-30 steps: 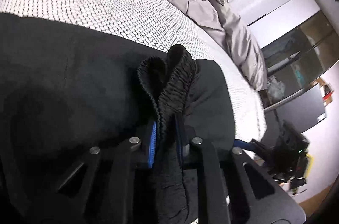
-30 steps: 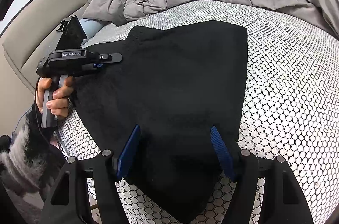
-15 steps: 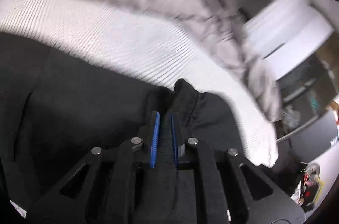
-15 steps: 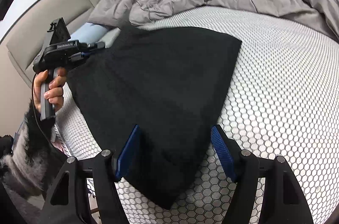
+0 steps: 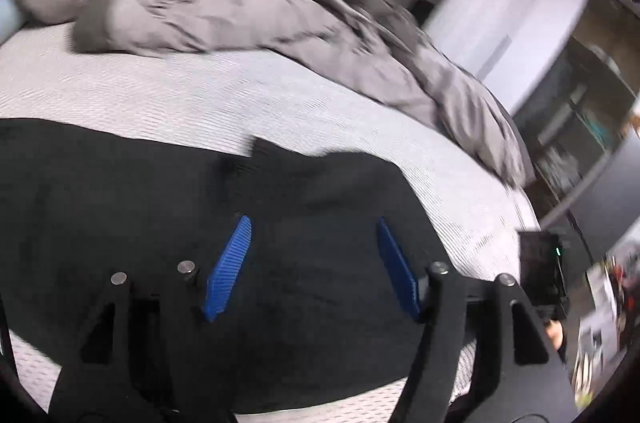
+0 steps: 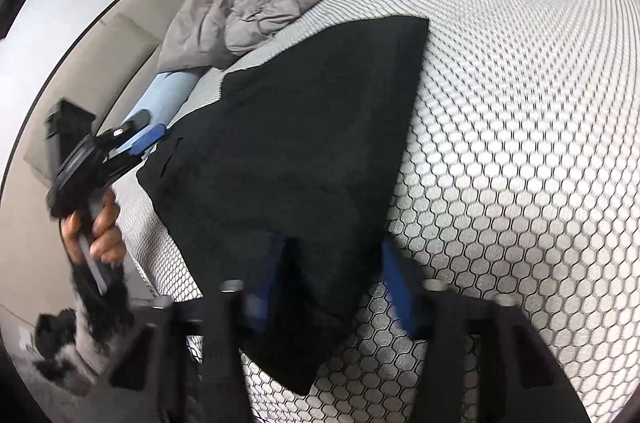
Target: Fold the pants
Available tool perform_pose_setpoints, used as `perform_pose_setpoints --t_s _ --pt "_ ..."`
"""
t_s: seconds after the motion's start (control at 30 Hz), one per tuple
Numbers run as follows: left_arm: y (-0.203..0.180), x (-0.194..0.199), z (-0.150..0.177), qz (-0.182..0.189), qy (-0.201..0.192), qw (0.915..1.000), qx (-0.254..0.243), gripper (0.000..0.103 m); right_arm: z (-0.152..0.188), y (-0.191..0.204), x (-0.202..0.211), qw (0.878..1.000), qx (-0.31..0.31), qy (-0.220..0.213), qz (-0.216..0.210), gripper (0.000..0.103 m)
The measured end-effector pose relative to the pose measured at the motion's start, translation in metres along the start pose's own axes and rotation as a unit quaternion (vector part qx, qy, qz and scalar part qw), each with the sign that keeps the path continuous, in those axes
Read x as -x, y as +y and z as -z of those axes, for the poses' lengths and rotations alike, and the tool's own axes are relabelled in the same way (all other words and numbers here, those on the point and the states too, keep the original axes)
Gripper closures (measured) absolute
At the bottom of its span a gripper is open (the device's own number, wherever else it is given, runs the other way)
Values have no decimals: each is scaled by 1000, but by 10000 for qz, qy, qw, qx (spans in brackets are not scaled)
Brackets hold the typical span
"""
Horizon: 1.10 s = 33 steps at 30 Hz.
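A: Where are the pants (image 6: 304, 143)?

B: Flat on the bed (image 6: 520, 143). Soft, limp, light; best pinched at a corner edge.

A: Grippers?

B: Left gripper (image 5: 312, 263) opening, empty. Right gripper (image 6: 332, 287) closing over the near corner, not yet clamped.

No readable text or labels, perhaps lost to blur.

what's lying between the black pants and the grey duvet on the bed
Only bare white mesh sheet separates the black pants from the grey duvet, shown in the left wrist view.
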State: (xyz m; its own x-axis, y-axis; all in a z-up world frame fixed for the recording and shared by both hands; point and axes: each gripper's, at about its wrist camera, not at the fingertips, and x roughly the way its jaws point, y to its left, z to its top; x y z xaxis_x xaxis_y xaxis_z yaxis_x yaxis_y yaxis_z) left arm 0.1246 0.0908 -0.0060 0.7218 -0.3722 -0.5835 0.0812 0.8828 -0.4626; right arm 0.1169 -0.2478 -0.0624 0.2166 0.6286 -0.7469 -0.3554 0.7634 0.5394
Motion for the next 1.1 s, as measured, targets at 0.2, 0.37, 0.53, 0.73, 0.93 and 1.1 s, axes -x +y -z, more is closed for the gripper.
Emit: perform_pose_setpoints --t_s 0.2,0.37,0.53,0.73,0.93,1.1 --pt "-53 -60 26 227 721 9969 -234 39 14 4 5 9998 -161 -63 -81 81" --pt "-87 -77 46 325 906 9946 -390 39 41 15 10 9999 -28 86 61 81" --pt "-133 -89 86 92 979 9863 -1325 35 27 13 30 9991 -170 -392 18 67" --pt "-153 -113 126 -522 1096 9726 -1984 34 -9 1 -12 9984 -529 -59 174 67" --pt "-150 -111 129 -458 1159 9740 -1892 33 -47 -1 -39 9987 -328 -212 328 77" --pt "-145 -108 126 -358 1238 9746 -1829 33 -96 1 -65 9983 -55 -140 561 82"
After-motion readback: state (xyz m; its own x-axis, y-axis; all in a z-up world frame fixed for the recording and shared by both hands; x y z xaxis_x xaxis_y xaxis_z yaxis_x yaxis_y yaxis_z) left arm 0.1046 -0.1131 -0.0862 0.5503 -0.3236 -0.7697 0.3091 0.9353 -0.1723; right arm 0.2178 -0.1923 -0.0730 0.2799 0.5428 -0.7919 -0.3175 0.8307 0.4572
